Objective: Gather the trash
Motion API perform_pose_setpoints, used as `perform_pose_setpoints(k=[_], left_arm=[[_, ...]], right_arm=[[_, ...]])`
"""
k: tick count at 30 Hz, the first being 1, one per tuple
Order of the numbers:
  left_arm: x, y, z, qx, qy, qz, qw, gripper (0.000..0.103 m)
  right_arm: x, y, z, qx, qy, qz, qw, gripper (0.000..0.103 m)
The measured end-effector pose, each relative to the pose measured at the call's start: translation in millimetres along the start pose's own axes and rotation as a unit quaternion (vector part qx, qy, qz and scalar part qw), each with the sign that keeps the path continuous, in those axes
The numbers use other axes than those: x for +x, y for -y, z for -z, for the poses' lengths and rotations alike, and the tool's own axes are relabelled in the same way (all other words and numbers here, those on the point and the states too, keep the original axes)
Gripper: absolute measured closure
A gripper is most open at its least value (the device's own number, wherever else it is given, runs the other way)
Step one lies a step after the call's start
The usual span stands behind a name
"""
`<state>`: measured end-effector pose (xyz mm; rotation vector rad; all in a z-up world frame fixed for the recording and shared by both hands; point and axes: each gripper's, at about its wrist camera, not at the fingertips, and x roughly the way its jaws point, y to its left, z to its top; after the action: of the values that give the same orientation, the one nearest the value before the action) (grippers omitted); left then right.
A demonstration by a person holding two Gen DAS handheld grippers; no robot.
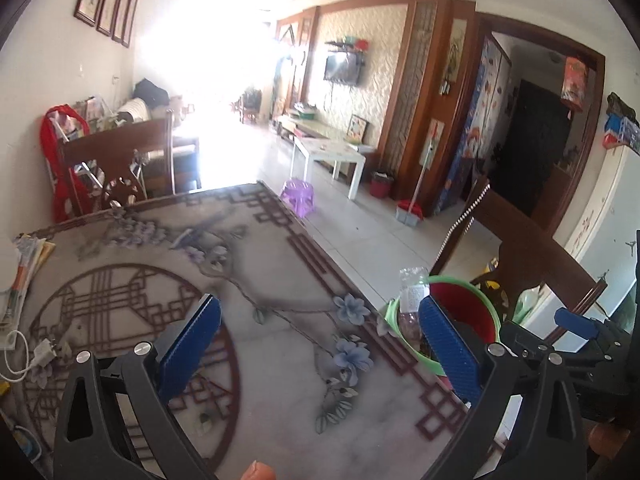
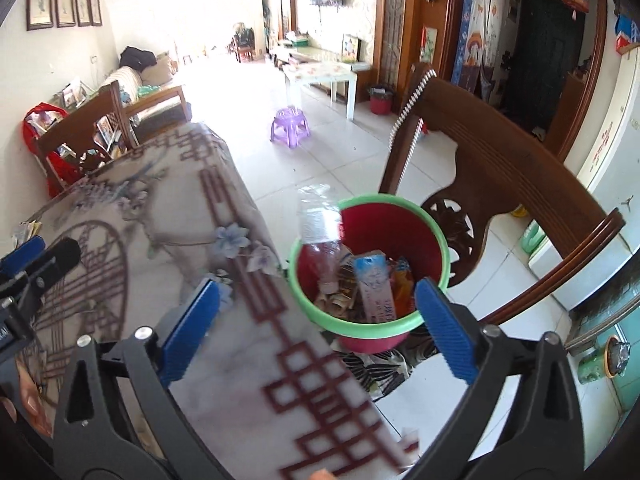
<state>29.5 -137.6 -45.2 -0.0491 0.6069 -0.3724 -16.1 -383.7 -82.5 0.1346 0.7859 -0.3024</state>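
Observation:
A red bin with a green rim [image 2: 438, 246] stands on a chair seat just off the table's right edge. It holds a clear plastic bottle [image 2: 320, 224] standing upright, a pale blue carton [image 2: 374, 286] and orange wrappers. My right gripper [image 2: 320, 326] hangs open above the bin's near rim, nothing between its blue pads. My left gripper [image 1: 320, 344] is open over the patterned table [image 1: 264, 364], empty, with the bin [image 1: 476, 308] and bottle [image 1: 412, 292] behind its right finger. The right gripper [image 1: 580, 324] shows at the right edge of the left wrist view.
A carved wooden chair back [image 2: 500, 168] rises behind the bin. Papers [image 1: 24, 264] and a white charger with cable [image 1: 40, 354] lie at the table's left edge. A purple stool [image 2: 290, 122], a white low table [image 2: 320, 76] and another red bin [image 2: 380, 100] stand on the tiled floor.

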Motion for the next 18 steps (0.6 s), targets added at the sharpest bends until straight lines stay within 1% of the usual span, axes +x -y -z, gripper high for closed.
perform_pose_setpoints(k=[2, 3, 4, 5, 7, 9, 10, 12, 14, 15, 16, 18], left_arm=[[-16, -12, -1, -0.001, 0.012, -0.001, 0.9999, 0.008], [-21, -15, -2, 0.000, 0.019, -0.008, 0.9998, 0.008], [-29, -18, -2, 0.003, 0.029, -0.024, 0.9993, 0.008], [-36, -21, -2, 0.006, 0.041, -0.038, 0.9984, 0.008], [-48, -26, -3, 0.005, 0.058, -0.054, 0.9969, 0.008], [-59, -32, -4, 0.001, 0.063, -0.057, 0.9964, 0.008], [-64, -37, -4, -0.002, 0.063, -0.046, 0.9970, 0.008], [-72, -42, -3, -0.012, 0.068, -0.026, 0.9973, 0.008], [-77, -47, -2, -0.028, 0.067, -0.034, 0.9968, 0.008], [-78, -51, -2, -0.037, 0.057, -0.042, 0.9968, 0.008], [-77, -55, -2, -0.047, 0.045, -0.040, 0.9970, 0.008], [-77, -63, 0, -0.066, 0.032, -0.033, 0.9967, 0.008]], right_arm=[[-19, -18, 3, -0.001, 0.029, -0.007, 1.000, 0.005], [-27, -24, 3, 0.000, 0.045, -0.010, 0.999, 0.005], [-35, -30, 3, 0.002, 0.064, -0.013, 0.998, 0.005], [-47, -37, 4, 0.005, 0.095, -0.014, 0.995, 0.005], [-69, -51, 6, 0.007, 0.152, 0.006, 0.988, 0.005], [-89, -62, 6, 0.005, 0.194, 0.019, 0.981, 0.005], [-94, -66, 6, 0.005, 0.205, 0.020, 0.979, 0.005], [-103, -74, 5, 0.005, 0.210, 0.025, 0.977, 0.005], [-106, -78, 3, 0.018, 0.191, 0.024, 0.981, 0.005], [-106, -78, 2, 0.025, 0.180, 0.019, 0.983, 0.005], [-106, -79, 1, 0.031, 0.171, 0.014, 0.985, 0.005], [-108, -82, 3, 0.032, 0.162, 0.023, 0.986, 0.005]])
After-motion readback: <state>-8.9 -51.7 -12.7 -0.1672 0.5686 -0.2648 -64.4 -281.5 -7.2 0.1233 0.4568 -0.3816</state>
